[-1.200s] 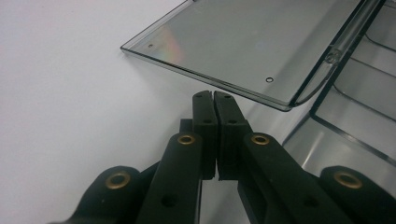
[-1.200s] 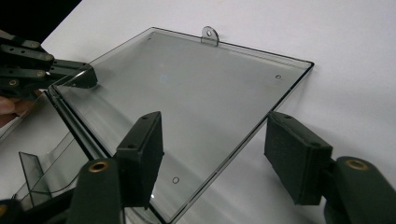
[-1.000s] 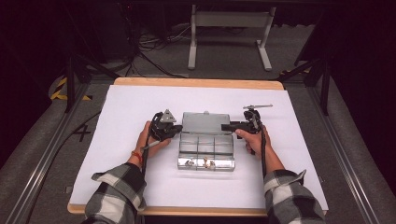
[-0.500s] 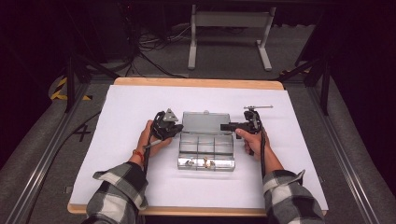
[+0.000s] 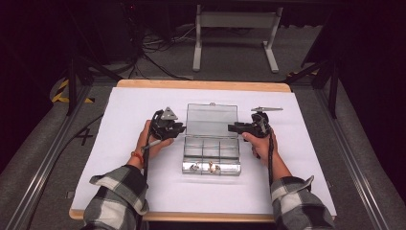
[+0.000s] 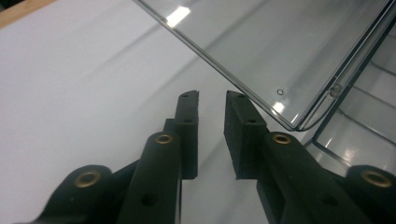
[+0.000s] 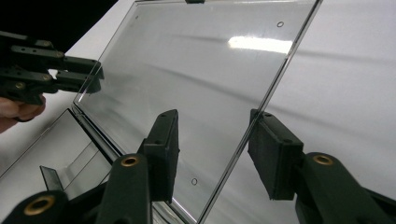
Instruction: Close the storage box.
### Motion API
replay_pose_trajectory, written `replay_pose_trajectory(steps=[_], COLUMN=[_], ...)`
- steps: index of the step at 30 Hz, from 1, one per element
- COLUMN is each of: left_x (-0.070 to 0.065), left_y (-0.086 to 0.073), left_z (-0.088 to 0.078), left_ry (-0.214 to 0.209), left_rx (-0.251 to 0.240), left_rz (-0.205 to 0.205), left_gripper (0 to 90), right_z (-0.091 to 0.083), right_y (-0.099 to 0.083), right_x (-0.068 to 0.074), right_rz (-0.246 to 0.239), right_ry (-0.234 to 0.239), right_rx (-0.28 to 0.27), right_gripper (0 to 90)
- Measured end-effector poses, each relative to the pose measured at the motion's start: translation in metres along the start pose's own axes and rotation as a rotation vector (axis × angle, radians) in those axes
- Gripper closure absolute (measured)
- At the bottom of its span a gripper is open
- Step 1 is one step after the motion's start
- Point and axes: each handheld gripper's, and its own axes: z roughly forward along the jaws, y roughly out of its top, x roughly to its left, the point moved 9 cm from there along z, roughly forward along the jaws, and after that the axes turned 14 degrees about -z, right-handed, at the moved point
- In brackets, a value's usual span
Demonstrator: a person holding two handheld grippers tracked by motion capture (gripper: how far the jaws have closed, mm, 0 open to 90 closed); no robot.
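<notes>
At the centre of the high view, the clear plastic box (image 5: 211, 153) sits on the white sheet covering the worktop (image 5: 143, 201). Its lid (image 5: 212, 120) now stands raised behind the tray; one second ago it lay lower, and the change is slight. Both hands occupy much the same places as before.

Left gripper (image 5: 168, 128): positioned at the left edge of the lid in the high view. Its jaws have just been opening. In the left gripper view (image 6: 211, 114) a narrow gap separates the pads, nothing sits between them, and the lid corner (image 6: 299, 122) lies just right of the right-hand pad. The jaws are released.

Right gripper (image 5: 240, 127): positioned at the right edge of the lid in the high view. Its jaws have just been closing. In the right gripper view (image 7: 214, 140) the pads stand well apart with the lid edge (image 7: 261, 107) passing between them, close to the right-hand pad. Contact cannot be confirmed; the lid is straddled, not clamped.

Tray: divided into compartments; small items (image 5: 203, 166) lie in the front row, nearest the lower edge of the frame.

Surroundings: the worktop has a wooden border (image 5: 201, 85). Dark floor surrounds it, with a grey metal stand (image 5: 234, 28) at upper centre, cables (image 5: 153, 57) at upper left and yellow-black tape (image 5: 64, 91) at left. Plaid sleeves (image 5: 117, 196) enter from the bottom edge.
</notes>
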Motion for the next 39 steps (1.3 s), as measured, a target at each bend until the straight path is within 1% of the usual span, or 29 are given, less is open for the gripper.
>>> replay_pose_trajectory(steps=[1,2,3,4,5,6,7,8,9,10,11,12,15,17,19,21,23,24,25,27,28,29,31,32,34,37,38,39], left_x=[0.001,0.001,0.001,0.001,0.001,-0.002,-0.002,-0.003,-0.005,-0.008,-0.011,-0.013,-0.016,-0.017,-0.018,-0.018,-0.020,-0.021,-0.022,-0.026,-0.027,-0.028,-0.028,-0.029,-0.028,-0.029,-0.029,-0.030], left_y=[0.001,0.001,0.002,0.006,0.006,0.011,0.011,0.013,0.015,0.017,0.019,0.021,0.022,0.024,0.025,0.025,0.026,0.027,0.028,0.031,0.031,0.031,0.031,0.031,0.032,0.033,0.034,0.034], left_z=[-0.002,-0.002,-0.005,-0.010,-0.010,-0.016,-0.016,-0.018,-0.019,-0.021,-0.022,-0.021,-0.017,-0.015,-0.014,-0.013,-0.012,-0.013,-0.013,-0.014,-0.015,-0.014,-0.015,-0.015,-0.017,-0.018,-0.019,-0.019], left_ry=[-0.004,-0.004,-0.006,-0.017,-0.017,-0.038,-0.038,-0.046,-0.054,-0.069,-0.082,-0.083,-0.061,-0.054,-0.056,-0.049,-0.061,-0.065,-0.080,-0.093,-0.099,-0.090,-0.087,-0.092,-0.093,-0.075,-0.072,-0.079], left_rx=[-0.011,-0.011,-0.014,-0.037,-0.037,-0.074,-0.074,-0.083,-0.093,-0.104,-0.118,-0.119,-0.096,-0.102,-0.101,-0.105,-0.111,-0.118,-0.124,-0.136,-0.135,-0.129,-0.129,-0.129,-0.132,-0.134,-0.137,-0.133], left_rz=[-0.004,-0.004,-0.011,-0.022,-0.022,-0.022,-0.022,-0.016,-0.018,-0.006,-0.003,0.002,0.012,0.002,0.002,0.002,0.001,0.001,-0.002,0.010,0.016,0.023,0.026,0.022,0.031,0.061,0.067,0.061], left_gripper=[71.1,68.3,66.0,63.1,61.2,58.2,56.6,56.2,56.2,55.9,55.6,54.8,52.0,52.0,52.2,53.4,53.9,55.1,57.8,62.8,65.6,67.8,67.7,67.7,69.2,69.9,70.1,70.1], right_z=[-0.001,-0.001,-0.004,-0.005,-0.007,-0.008,-0.008,-0.011,-0.011,-0.013,-0.014,-0.016,-0.019,-0.022,-0.025,-0.026,-0.028,-0.029,-0.029,-0.030,-0.030,-0.031,-0.031,-0.031,-0.031,-0.032,-0.032,-0.032], right_y=[0.001,0.001,0.002,0.003,0.004,0.005,0.005,0.006,0.006,0.007,0.008,0.008,0.009,0.010,0.010,0.010,0.010,0.010,0.010,0.010,0.010,0.010,0.010,0.010,0.011,0.012,0.012,0.013], right_x=[0.001,0.001,0.002,0.003,0.004,0.004,0.004,0.005,0.005,0.006,0.007,0.008,0.010,0.011,0.013,0.014,0.015,0.015,0.016,0.017,0.018,0.018,0.018,0.018,0.019,0.021,0.021,0.021], right_rz=[-0.012,-0.012,-0.038,-0.054,-0.064,-0.080,-0.080,-0.107,-0.107,-0.128,-0.146,-0.155,-0.188,-0.209,-0.225,-0.228,-0.253,-0.256,-0.261,-0.273,-0.281,-0.283,-0.285,-0.293,-0.306,-0.325,-0.331,-0.340], right_ry=[-0.006,-0.006,-0.020,-0.024,-0.027,-0.031,-0.031,-0.038,-0.038,-0.043,-0.050,-0.052,-0.063,-0.068,-0.065,-0.063,-0.072,-0.074,-0.077,-0.085,-0.088,-0.089,-0.091,-0.097,-0.104,-0.107,-0.116,-0.122], right_rx=[-0.002,-0.002,-0.004,-0.003,-0.007,-0.012,-0.012,-0.015,-0.015,-0.017,-0.022,-0.028,-0.035,-0.043,-0.052,-0.056,-0.057,-0.056,-0.055,-0.051,-0.050,-0.049,-0.047,-0.042,-0.033,-0.023,-0.021,-0.017], right_gripper=[56.0,56.0,57.7,58.7,59.9,61.3,61.3,63.2,63.2,63.9,65.0,65.8,68.2,70.6,73.1,73.9,74.6,74.8,74.9,75.2,75.4,75.4,75.3,74.5,74.1,72.9,73.0,72.5])
